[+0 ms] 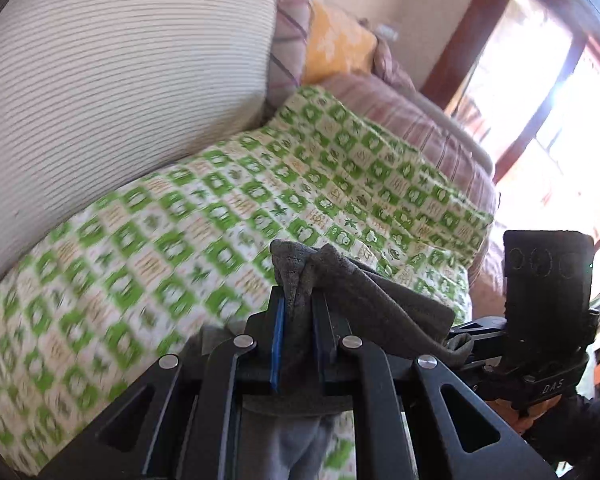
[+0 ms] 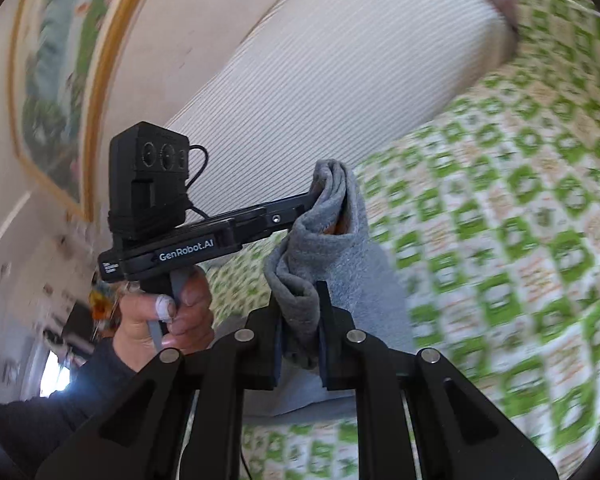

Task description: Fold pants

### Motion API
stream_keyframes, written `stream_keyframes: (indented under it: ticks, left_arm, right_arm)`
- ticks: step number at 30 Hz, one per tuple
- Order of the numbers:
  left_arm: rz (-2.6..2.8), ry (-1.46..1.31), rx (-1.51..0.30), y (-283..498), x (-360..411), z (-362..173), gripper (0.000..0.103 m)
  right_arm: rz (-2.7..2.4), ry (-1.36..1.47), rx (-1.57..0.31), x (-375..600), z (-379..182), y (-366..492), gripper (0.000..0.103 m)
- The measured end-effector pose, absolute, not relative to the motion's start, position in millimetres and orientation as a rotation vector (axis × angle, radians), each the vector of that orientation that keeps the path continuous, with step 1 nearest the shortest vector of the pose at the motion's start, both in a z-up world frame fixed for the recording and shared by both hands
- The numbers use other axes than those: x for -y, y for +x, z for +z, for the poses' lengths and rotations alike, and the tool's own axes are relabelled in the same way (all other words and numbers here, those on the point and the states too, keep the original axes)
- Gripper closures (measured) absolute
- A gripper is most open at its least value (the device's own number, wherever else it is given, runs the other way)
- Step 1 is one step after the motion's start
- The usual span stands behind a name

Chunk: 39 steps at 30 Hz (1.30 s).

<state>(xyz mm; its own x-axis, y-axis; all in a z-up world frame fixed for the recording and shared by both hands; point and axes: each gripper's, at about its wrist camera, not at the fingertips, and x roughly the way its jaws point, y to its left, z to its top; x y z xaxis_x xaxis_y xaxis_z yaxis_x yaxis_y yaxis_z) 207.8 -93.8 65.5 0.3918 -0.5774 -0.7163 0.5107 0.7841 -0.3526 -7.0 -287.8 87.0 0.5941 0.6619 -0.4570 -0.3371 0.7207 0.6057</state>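
Note:
The grey pants are lifted above the green-and-white patterned sheet. My left gripper is shut on a bunched edge of the pants, which hang down between its arms. My right gripper is shut on another bunched edge of the pants. The two grippers are close together: the right one shows at the right edge of the left wrist view, and the left one shows in the right wrist view, also pinching the grey fabric.
A large striped white bolster lies along the back of the bed. Pink striped bedding and a yellow pillow lie beyond it. A window is at the right. A framed picture hangs on the wall.

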Motion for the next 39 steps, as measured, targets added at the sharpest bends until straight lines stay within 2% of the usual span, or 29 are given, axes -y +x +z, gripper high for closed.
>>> stream_keyframes:
  ticks: [6,12,24,27,31,32,38,39]
  left_arm:
    - [-0.624,-0.23,-0.932,171,24,48,0.092]
    - [-0.536,-0.379,-0.954,141,-39,7,0.092]
    - [-0.438,-0.54,-0.998,115,-104,-51,0.091]
    - [-0.417,-0.553,-1.009,105,-116,-55,0.088]
    - [-0.362,-0.583,-1.011,86,-135,-54,0.088]
    - [-0.349,-0.595,-1.005,80,-140,-53,0.088]
    - [-0.3,-0.633,-0.958,48,-152,-34,0.085]
    - [-0.302,-0.636,-0.946,43,-151,-30,0.081]
  right_arm:
    - [0.7,0.429,-0.796,227,76,-8,0.088]
    - [0.76,0.352,-0.913,162,45,-5,0.088]
    - [0.79,0.193,-1.048,93,-8,8,0.087]
    - [0.787,0.193,-1.096,89,-22,6,0.08]
    - [0.812,0.187,-1.113,89,-20,-3,0.055]
    - [0.819,0.188,-1.111,89,-19,-4,0.052]
    - [0.844,0.218,-1.072,100,0,-14,0.051]
    - [0.838,0.221,-1.061,105,3,-15,0.051]
